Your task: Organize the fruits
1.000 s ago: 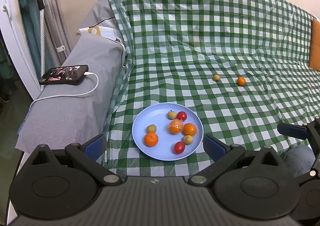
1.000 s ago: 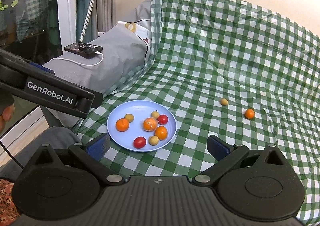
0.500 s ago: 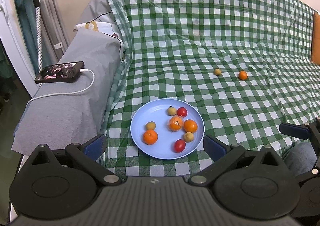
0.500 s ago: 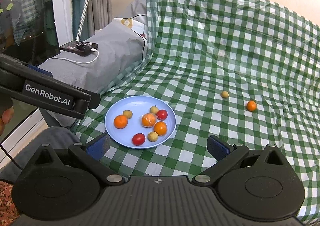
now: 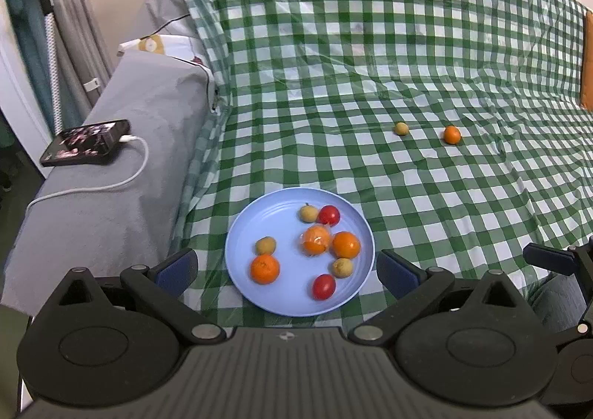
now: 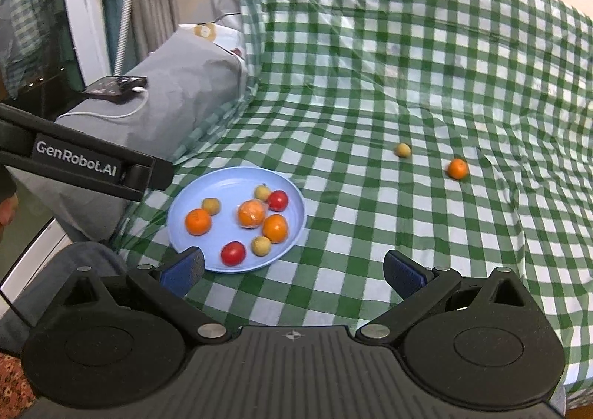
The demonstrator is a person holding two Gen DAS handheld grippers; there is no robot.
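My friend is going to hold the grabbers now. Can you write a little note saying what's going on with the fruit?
Left gripper: open, empty, hovering near the blue plate.
Right gripper: open, empty, over the checked cloth beside the plate.
Done: eight fruits lie on the plate: three oranges, one of them in clear wrap, plus two red and three small yellow-brown ones.
Left: a small yellow-brown fruit and a small orange sit loose on the cloth, farther out. They probably go on the plate next.
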